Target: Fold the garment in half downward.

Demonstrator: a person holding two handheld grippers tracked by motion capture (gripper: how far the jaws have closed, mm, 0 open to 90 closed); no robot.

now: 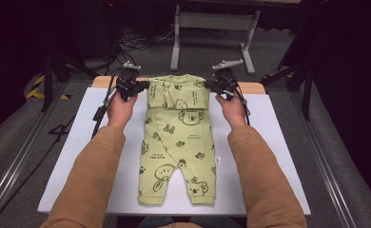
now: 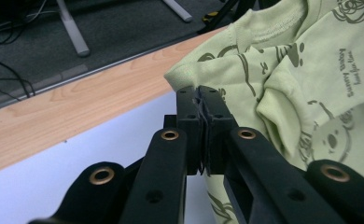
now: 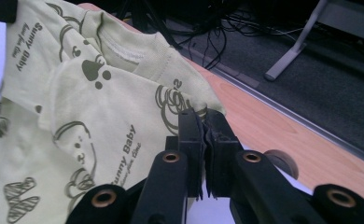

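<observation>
Romper [image 1: 179, 137] lies flat between both hands, left gripper [image 1: 137, 86] and right gripper [image 1: 211, 86] clamped on its shoulders.

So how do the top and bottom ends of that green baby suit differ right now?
The top end has its sleeves folded in and both shoulder corners pinched by the left gripper and right gripper; the legs lie flat, spread and untouched. The top lies at the table's far edge, the legs at the near one. Both carry koala prints.
</observation>
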